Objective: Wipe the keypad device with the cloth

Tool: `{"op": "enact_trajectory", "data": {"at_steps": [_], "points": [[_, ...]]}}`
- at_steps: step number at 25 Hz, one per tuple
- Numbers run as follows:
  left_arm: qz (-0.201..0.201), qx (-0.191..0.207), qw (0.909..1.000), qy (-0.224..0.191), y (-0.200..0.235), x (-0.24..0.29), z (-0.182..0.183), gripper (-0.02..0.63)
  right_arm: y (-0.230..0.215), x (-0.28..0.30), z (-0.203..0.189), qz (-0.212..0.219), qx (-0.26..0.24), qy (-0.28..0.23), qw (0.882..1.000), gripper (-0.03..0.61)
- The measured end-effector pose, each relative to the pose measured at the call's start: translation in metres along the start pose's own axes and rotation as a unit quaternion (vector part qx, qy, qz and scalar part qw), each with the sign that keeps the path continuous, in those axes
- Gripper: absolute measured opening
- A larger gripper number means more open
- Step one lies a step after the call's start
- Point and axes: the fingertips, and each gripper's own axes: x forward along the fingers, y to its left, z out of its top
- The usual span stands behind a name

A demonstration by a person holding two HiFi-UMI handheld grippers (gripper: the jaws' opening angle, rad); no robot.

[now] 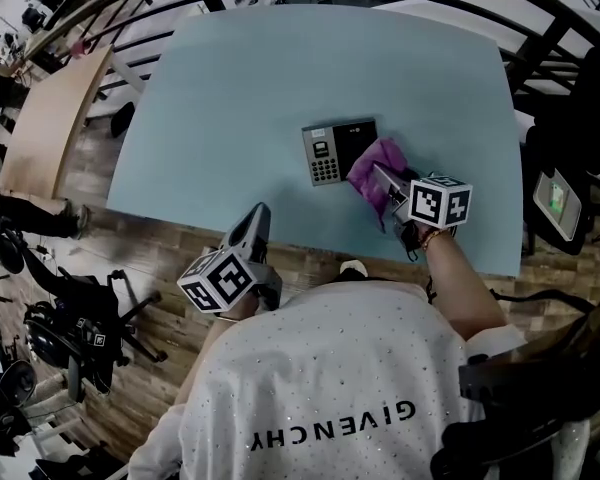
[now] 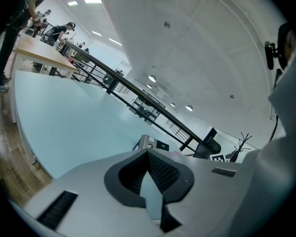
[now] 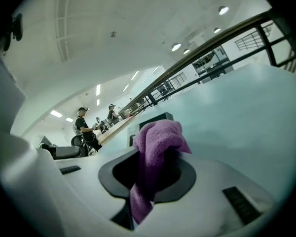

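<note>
Keypad device (image 1: 340,151): It lies flat on the table (image 1: 230,88), just in front of the right claw (image 1: 382,178). Its buttons and dark screen face up, so the cloth can rub them.

Cloth (image 1: 375,166): It is purple and soft. It sticks out past the tip of the right claw, and one end hangs back between the jaws. The front part looks like it touches the side of the keypad device nearest that claw, on the dark screen end.

Right claw: Its jaws are squeezed tight on the cloth. I think the tight hold is there so the cloth does not slip while it rubs.

Left claw (image 1: 258,216): Its jaws are closed together with nothing in them. It waits at the near edge of the table, with the keypad device well in front of it and off to one side. It is not needed for rubbing, so it keeps out of the way.

Job so far: The cloth is at the device, so the wiping looks to be going on or about to start.
</note>
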Motion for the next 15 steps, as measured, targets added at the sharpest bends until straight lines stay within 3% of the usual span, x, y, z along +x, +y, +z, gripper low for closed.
{"op": "enact_trajectory", "data": {"at_steps": [4,10,15], "points": [[0.005,-0.003,1.0,-0.003,0.002,-0.001,0.0,0.005,0.019,0.011,-0.012,0.02,-0.065,0.035,0.997,0.058],[0.013,-0.009,0.9999,-0.007,0.011,-0.008,0.003,0.005,0.045,0.028,-0.028,0.063,-0.088,0.071,0.992,0.058],[0.019,-0.013,0.9997,-0.007,0.016,-0.01,0.003,0.005,0.031,0.041,-0.043,0.011,-0.13,0.114,0.985,0.061]]}}
